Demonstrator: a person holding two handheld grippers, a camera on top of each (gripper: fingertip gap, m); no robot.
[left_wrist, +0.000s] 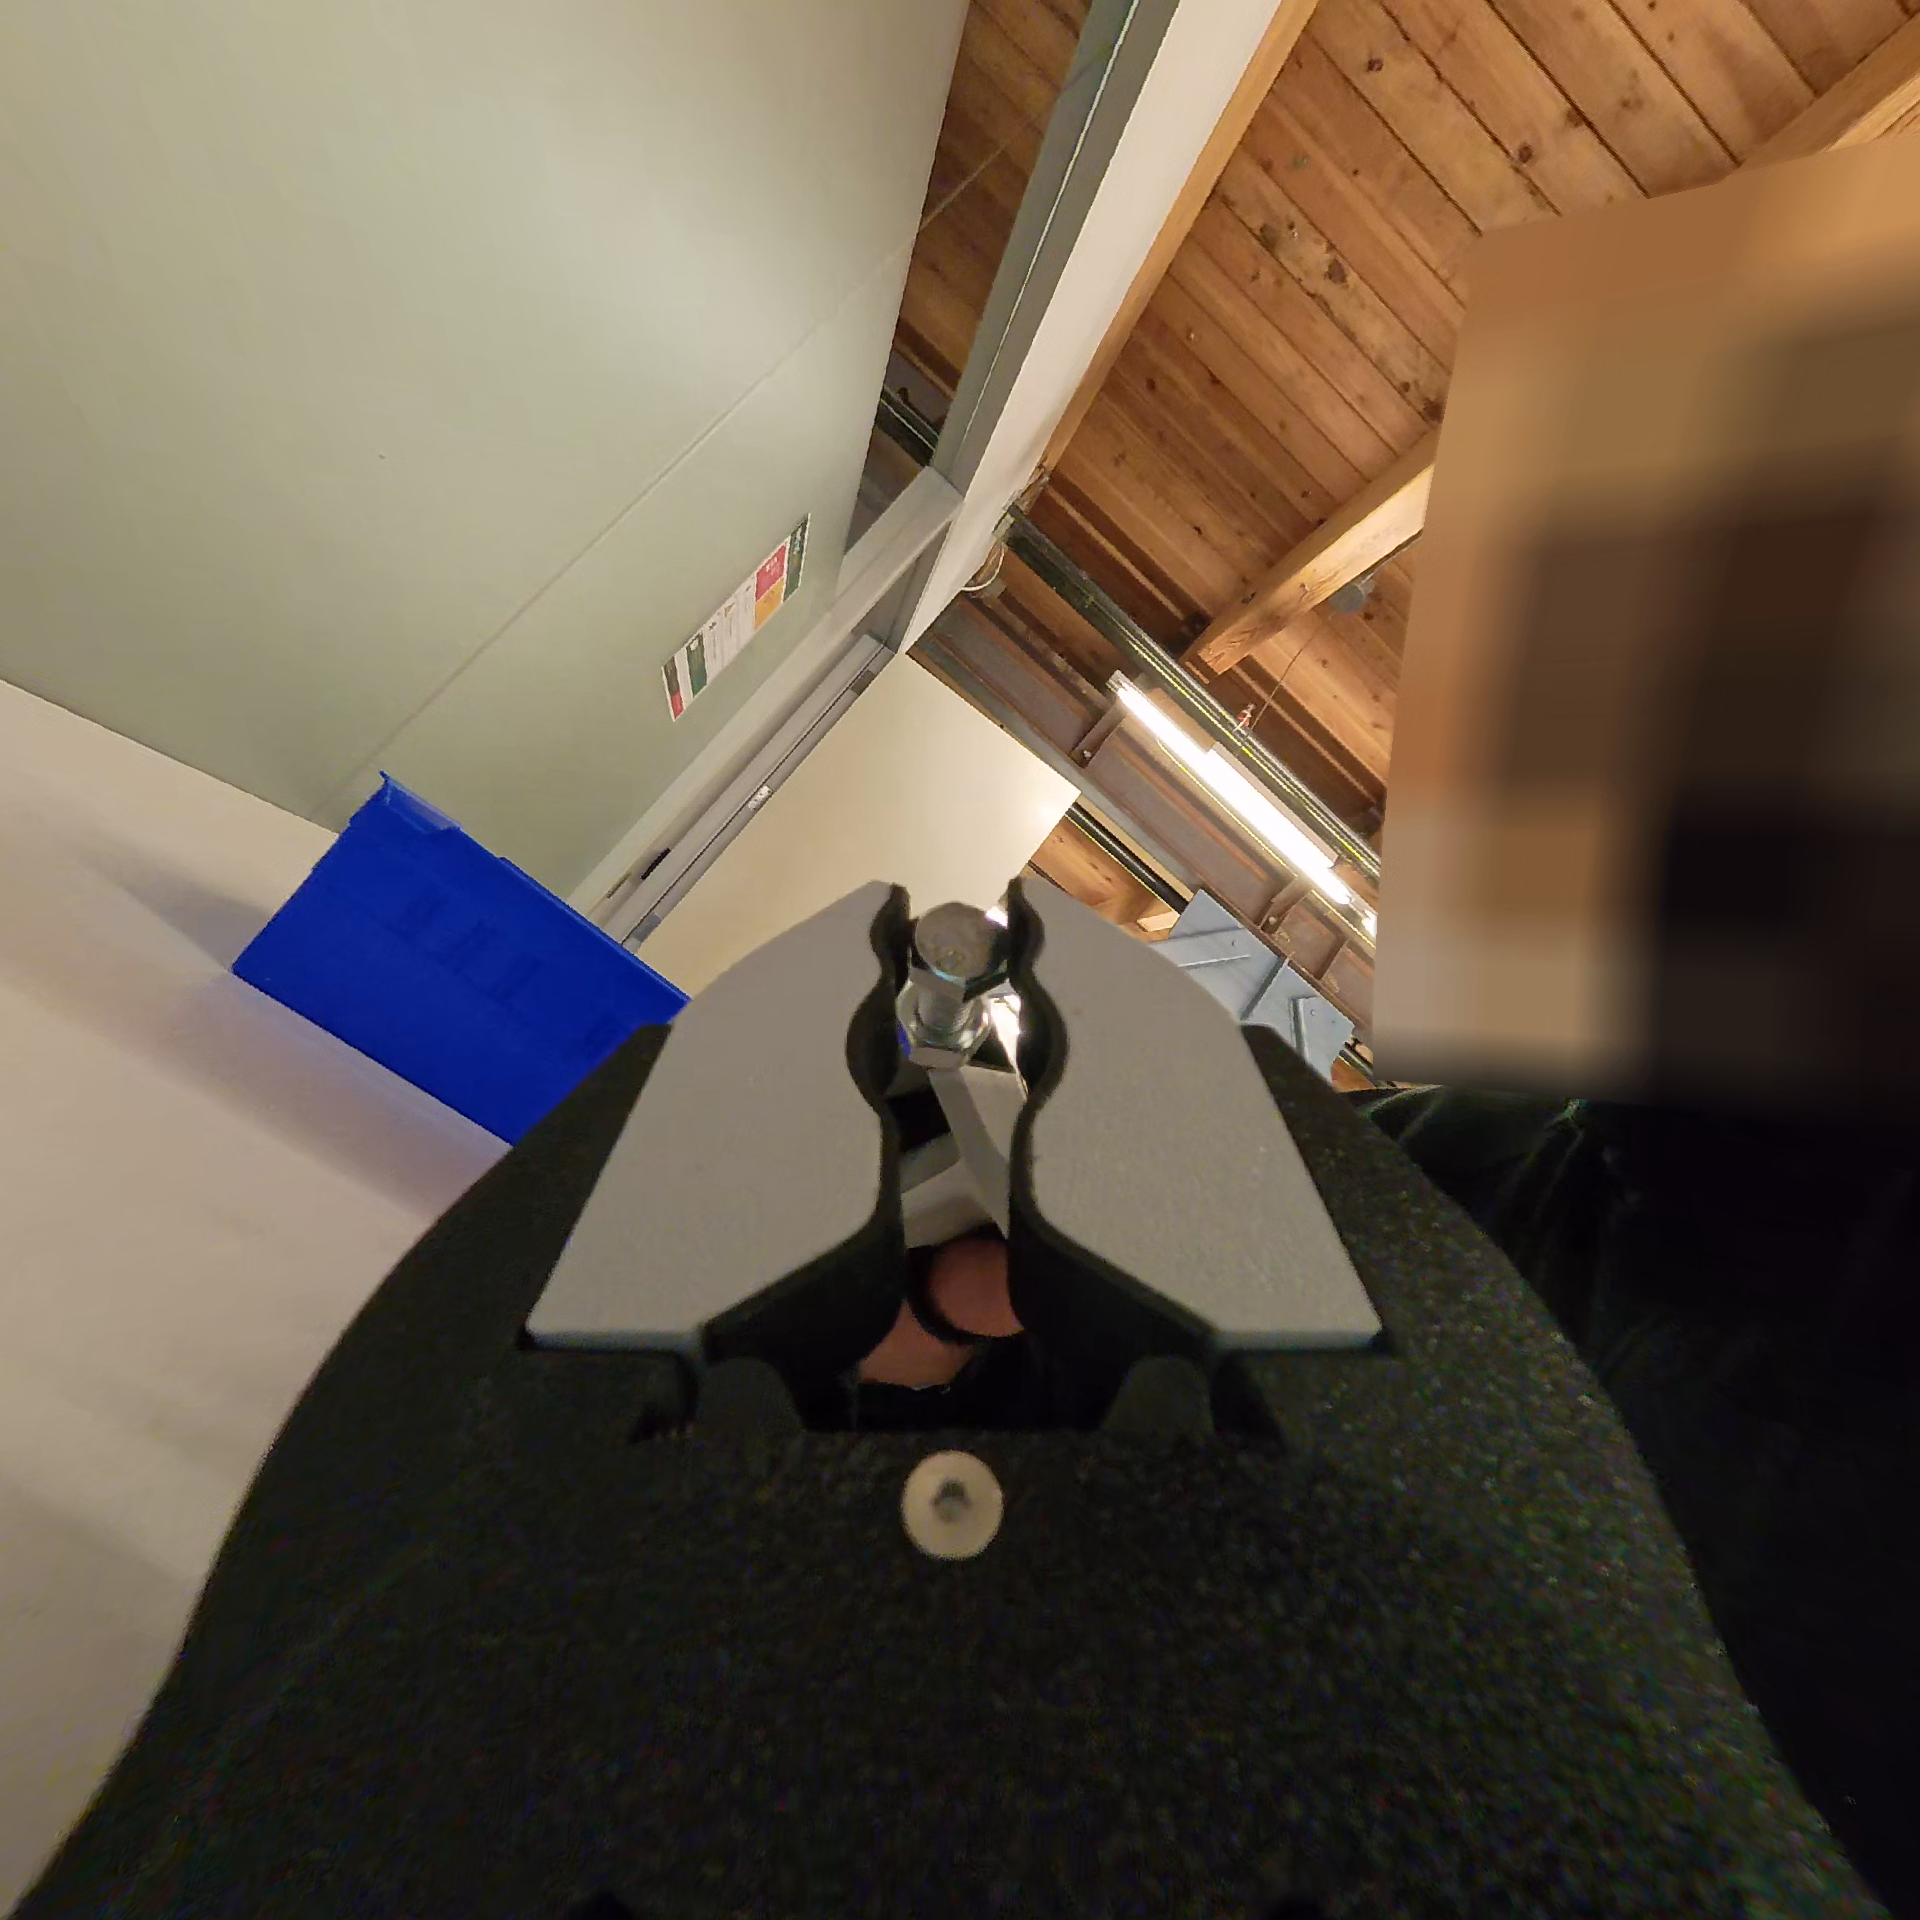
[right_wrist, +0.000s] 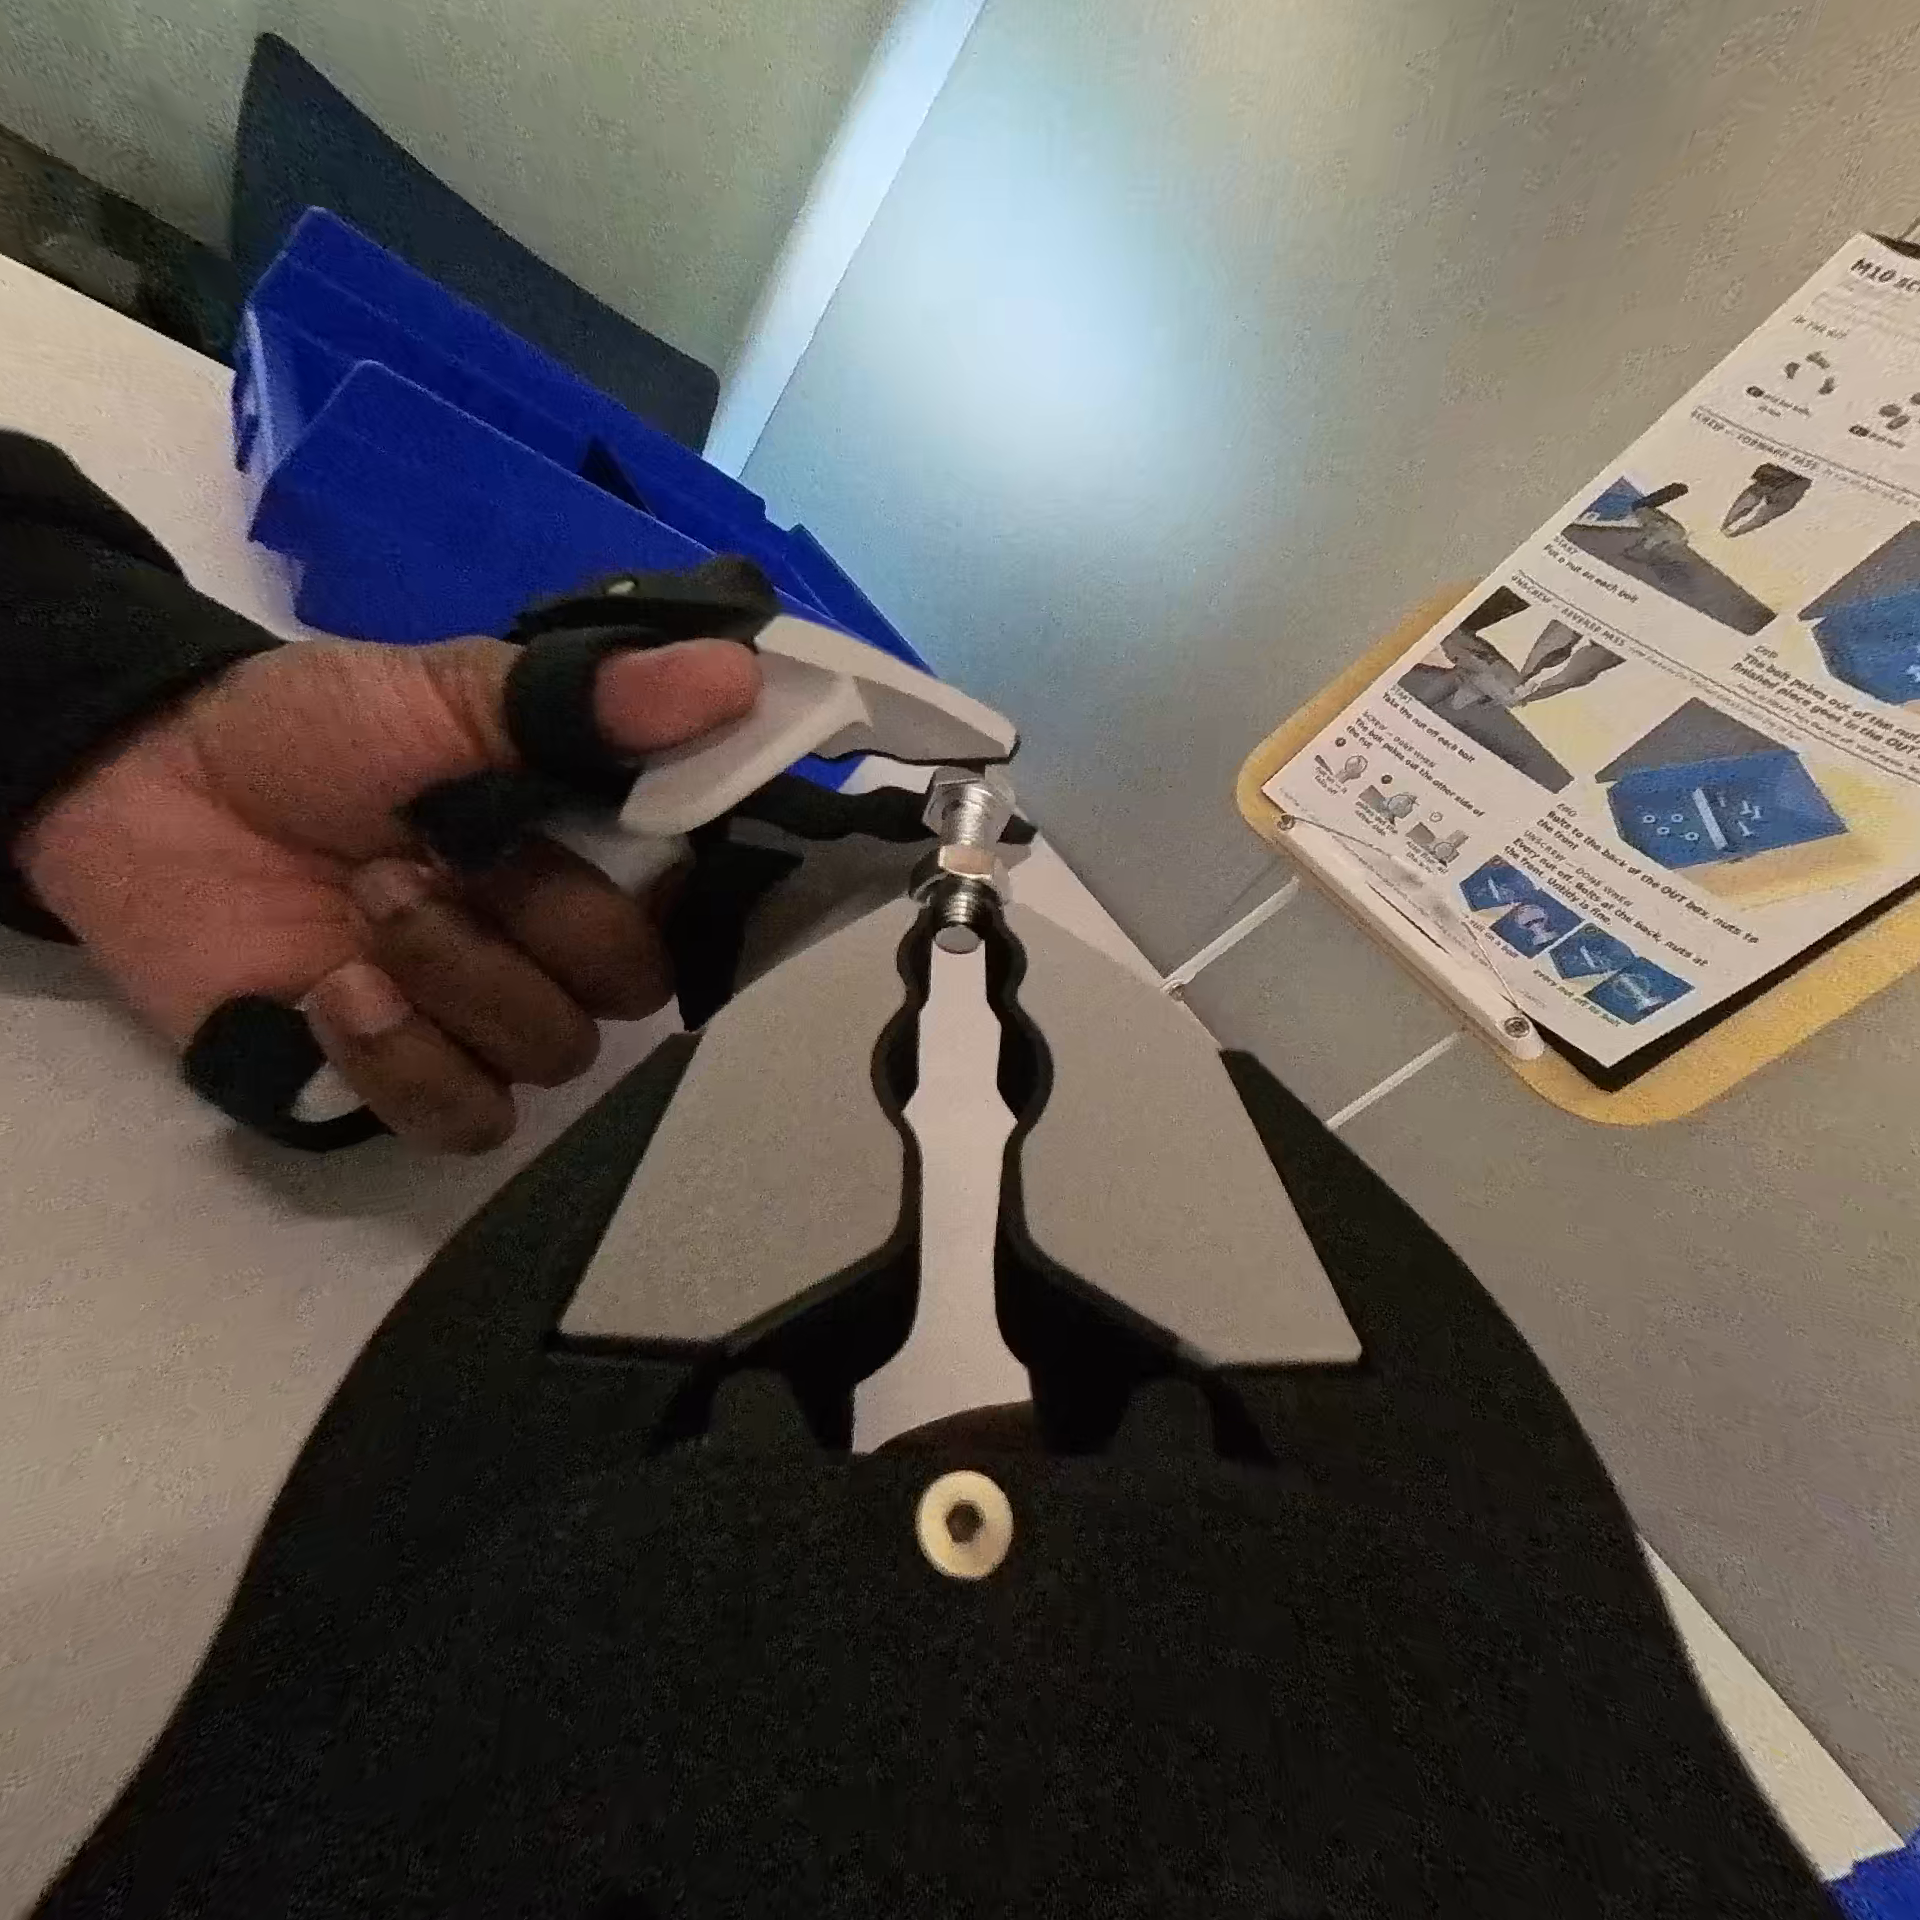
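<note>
My left gripper (left_wrist: 951, 920) is shut on the hex head of a silver bolt (left_wrist: 948, 948), which it holds up in the air. A nut (left_wrist: 935, 1034) sits on the bolt's shaft. In the right wrist view a hand (right_wrist: 364, 831) works the left gripper (right_wrist: 977, 774), which pinches the bolt (right_wrist: 968, 816) by its head. The nut (right_wrist: 966, 860) sits mid-shaft. My right gripper (right_wrist: 956, 935) is closed around the bolt's threaded end, just below the nut, its black pads against the thread. A grey finger of the right gripper (left_wrist: 971, 1132) shows behind the bolt in the left wrist view.
Blue plastic bins (right_wrist: 468, 499) stand on the white table (right_wrist: 156, 1299) behind the left gripper; one bin also shows in the left wrist view (left_wrist: 416, 966). A printed picture sheet on a yellow clipboard (right_wrist: 1662, 727) hangs at the right. A person in dark clothing is close on the right. Less than 4 cm separates the two grippers' tips.
</note>
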